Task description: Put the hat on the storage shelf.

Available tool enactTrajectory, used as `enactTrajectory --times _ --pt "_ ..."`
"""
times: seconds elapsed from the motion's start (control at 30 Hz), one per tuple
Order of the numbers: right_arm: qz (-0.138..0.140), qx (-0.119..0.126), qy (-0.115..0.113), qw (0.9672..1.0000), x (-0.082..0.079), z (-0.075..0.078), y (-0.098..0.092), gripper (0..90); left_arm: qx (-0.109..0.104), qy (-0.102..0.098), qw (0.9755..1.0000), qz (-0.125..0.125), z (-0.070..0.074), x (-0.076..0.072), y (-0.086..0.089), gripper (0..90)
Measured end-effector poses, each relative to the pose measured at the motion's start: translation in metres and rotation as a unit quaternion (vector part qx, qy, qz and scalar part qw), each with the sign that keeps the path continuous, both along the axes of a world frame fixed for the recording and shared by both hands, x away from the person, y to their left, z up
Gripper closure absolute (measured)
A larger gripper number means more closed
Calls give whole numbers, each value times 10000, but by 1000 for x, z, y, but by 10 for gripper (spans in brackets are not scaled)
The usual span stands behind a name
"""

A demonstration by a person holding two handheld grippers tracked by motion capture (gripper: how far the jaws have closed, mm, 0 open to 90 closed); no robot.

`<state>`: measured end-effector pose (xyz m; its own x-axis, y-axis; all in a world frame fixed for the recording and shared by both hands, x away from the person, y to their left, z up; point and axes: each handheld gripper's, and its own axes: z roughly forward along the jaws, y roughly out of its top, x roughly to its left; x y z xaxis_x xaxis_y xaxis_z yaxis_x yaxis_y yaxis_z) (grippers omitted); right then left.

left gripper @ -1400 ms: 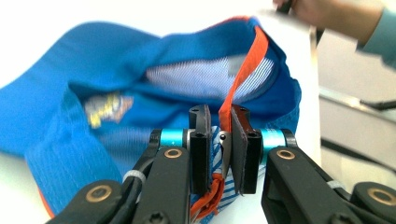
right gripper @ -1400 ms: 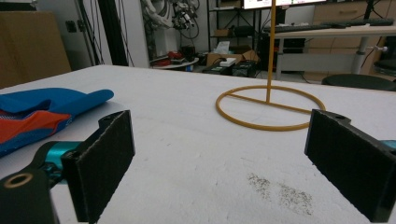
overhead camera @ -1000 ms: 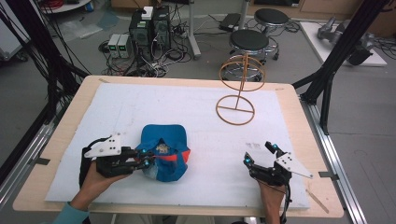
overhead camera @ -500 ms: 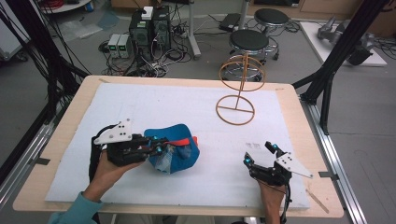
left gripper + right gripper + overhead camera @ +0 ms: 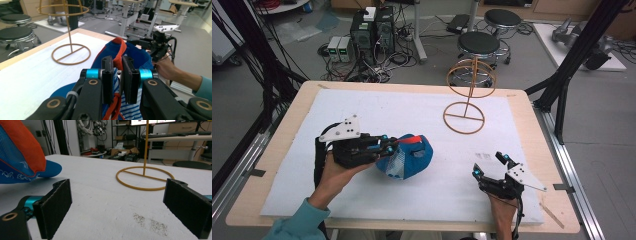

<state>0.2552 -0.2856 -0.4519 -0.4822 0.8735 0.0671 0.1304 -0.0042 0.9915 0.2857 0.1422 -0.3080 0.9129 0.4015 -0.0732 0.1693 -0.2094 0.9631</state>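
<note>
**Blue Cap Off the Mat, Left Tongs Clamped on Its Rim**

We're looking at a wooden table (image 5: 532, 107) covered by a white mat (image 5: 412, 115), with stools, computer towers and tangled cables on the grey floor beyond its far edge. Near the far right corner stands a golden wire stand (image 5: 465, 97), a ring base with a hoop cage on top, nothing in it. Toward the near left, the left gripper (image 5: 117, 71) is clenched on the orange-trimmed rim of the blue cap (image 5: 412, 157), which hangs tilted just above the mat. By the near right edge, the right gripper (image 5: 117, 206) sits low over the mat, jaws spread wide, nothing between them.
</note>
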Motion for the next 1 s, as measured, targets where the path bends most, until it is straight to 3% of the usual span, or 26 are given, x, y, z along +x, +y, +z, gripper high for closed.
enactTrajectory --times 0.5,0.77,1.0 --pt "20 -3 -40 10000 -1 0 1 74 -77 -232 9996 -149 38 -6 -40 798" --pt "56 -43 -90 9999 -2 0 1 73 -54 -227 9997 -5 38 3 -46 798" --pt "60 5 -81 9999 -1 0 0 73 113 -330 9987 381 36 14 -38 798"
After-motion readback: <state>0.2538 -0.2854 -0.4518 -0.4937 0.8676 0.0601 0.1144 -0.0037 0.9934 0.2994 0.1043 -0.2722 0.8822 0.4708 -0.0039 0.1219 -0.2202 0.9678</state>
